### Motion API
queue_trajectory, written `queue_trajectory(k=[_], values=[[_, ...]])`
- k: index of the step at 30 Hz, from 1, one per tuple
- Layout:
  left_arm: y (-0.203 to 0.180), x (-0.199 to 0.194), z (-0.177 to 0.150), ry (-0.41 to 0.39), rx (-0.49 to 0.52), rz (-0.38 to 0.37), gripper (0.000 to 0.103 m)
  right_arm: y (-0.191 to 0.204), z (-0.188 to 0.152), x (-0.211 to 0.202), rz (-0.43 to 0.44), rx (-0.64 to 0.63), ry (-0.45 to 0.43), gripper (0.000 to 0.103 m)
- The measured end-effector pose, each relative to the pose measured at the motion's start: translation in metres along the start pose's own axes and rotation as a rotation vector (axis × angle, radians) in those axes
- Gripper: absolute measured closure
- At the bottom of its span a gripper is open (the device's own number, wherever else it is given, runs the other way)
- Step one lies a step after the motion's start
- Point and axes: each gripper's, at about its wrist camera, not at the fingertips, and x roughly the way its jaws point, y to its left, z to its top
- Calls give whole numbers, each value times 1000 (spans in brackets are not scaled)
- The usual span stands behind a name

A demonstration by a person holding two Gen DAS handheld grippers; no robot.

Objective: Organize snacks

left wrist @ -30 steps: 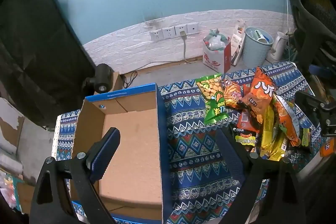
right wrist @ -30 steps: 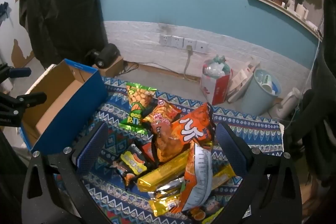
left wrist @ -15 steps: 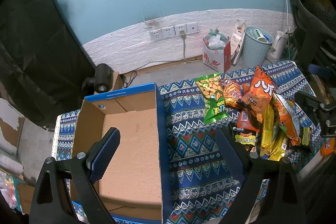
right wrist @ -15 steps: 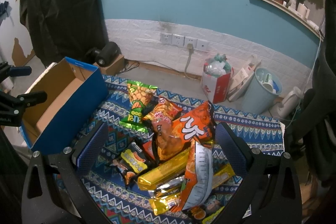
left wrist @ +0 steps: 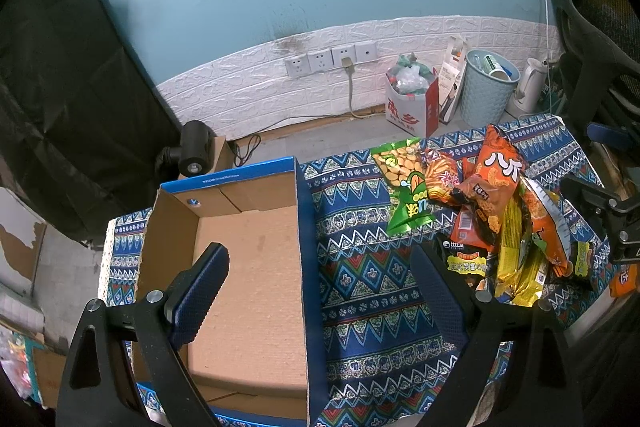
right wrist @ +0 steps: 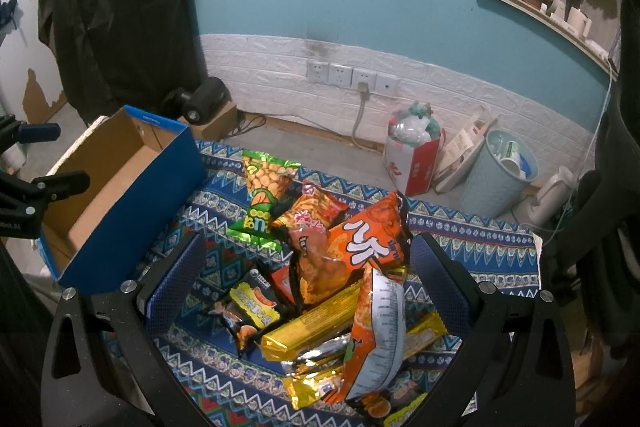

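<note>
Nothing much has moved over the last second: both grippers hang where they were, the right one drifting only a touch nearer the snack pile (right wrist: pixel 328 267), and no packet has shifted.

Both are released, jaws spread wide, holding nothing. The left gripper (left wrist: pixel 316 291) hovers with its left finger over the empty box (left wrist: pixel 248 267) and its right finger over the cloth (left wrist: pixel 360 287); the pile lies ahead and to its right. The right gripper (right wrist: pixel 304 279) hangs directly above the pile, which sits between its fingers and below them, with the box ahead on its left.

The packets are probably light, air-filled foil and plastic bags: soft, crinkly and slippery, with brittle contents that would crush under a hard squeeze. The orange bag (right wrist: pixel 372 243) lies on top and looks easiest to take, best pinched at a flat sealed edge or across its thin side rather than over the puffed middle. The gold bars (right wrist: pixel 316 327) are stiffer and could be clamped across their narrow width. The green bag (right wrist: pixel 264 195) lies apart at the far edge, freer to pick alone. Overlapping packets may drag along or slide off.
</note>
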Motion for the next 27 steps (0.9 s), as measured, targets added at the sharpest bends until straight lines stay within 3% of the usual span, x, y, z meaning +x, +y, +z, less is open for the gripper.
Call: queue_trajectory(k=[27], values=[[-5,1,-4,3,8,2,10,-1,-4,1,-4,-9,13,3]])
